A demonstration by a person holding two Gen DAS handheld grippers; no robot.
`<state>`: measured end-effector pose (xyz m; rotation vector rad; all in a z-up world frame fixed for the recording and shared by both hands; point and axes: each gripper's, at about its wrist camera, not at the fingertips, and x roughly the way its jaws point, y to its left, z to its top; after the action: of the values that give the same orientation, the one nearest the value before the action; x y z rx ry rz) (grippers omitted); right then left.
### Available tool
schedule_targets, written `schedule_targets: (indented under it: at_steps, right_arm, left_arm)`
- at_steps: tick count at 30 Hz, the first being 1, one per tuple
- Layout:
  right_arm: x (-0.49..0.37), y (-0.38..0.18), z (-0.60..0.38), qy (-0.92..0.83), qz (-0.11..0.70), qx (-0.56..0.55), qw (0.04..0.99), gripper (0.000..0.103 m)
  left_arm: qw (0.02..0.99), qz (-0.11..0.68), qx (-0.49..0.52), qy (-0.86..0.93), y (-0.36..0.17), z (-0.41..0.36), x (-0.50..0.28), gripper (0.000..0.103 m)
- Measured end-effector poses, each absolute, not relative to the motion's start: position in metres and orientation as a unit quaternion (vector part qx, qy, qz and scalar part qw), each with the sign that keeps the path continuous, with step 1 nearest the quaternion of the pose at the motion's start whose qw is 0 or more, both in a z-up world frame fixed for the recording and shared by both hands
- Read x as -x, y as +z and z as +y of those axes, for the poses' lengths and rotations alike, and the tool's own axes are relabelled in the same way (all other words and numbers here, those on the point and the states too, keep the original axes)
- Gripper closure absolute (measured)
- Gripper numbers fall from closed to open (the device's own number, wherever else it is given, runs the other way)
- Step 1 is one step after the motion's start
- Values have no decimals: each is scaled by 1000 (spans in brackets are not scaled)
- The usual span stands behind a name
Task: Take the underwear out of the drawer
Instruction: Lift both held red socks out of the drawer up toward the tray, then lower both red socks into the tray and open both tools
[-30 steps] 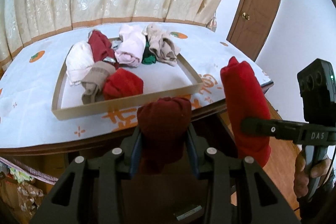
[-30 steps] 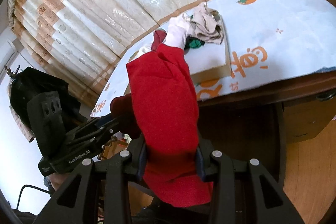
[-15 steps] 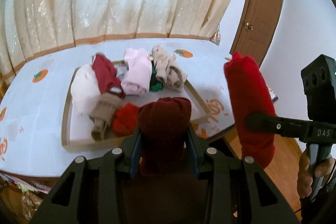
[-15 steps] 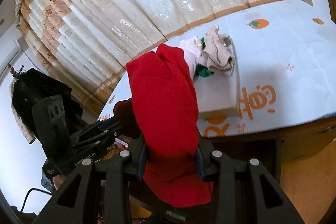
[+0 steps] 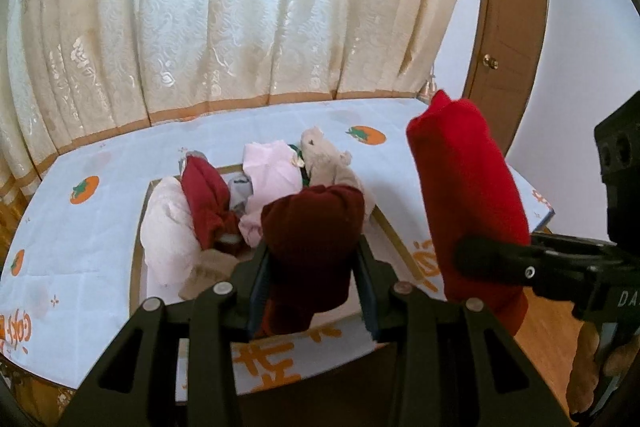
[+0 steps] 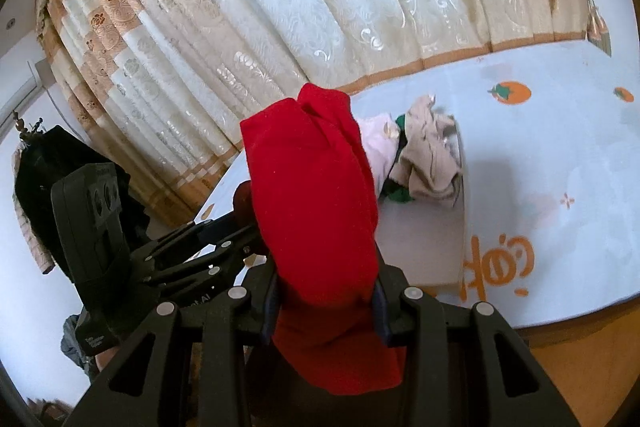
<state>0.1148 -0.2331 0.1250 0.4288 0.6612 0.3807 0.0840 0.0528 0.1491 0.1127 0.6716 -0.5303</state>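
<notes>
above the near edge of the white fruit-print tablecloth (image 5: 100,163), the left gripper (image 5: 312,287) is clamped on a rolled dark-red fabric bundle (image 5: 312,227). to its right, the right gripper (image 6: 324,303) is clamped on a rolled bright-red fabric bundle (image 6: 312,187).

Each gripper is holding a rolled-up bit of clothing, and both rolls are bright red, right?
Not quite. The right gripper does hold a bright red roll, but the left gripper holds a dark maroon roll, not a bright red one. The left wrist view shows both rolls side by side.

Cream curtains (image 5: 240,19) backlit, brown door (image 5: 508,27), white wall (image 5: 580,47), wood floor (image 6: 580,359)
</notes>
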Motion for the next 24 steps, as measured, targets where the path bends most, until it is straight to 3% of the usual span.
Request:
schedule_targets:
  at_steps: [24]
  right_arm:
    - [-189,107,-246,109,324,-207,917,63]
  left_arm:
    - [913,357,-53,-190,113,15,-154,65]
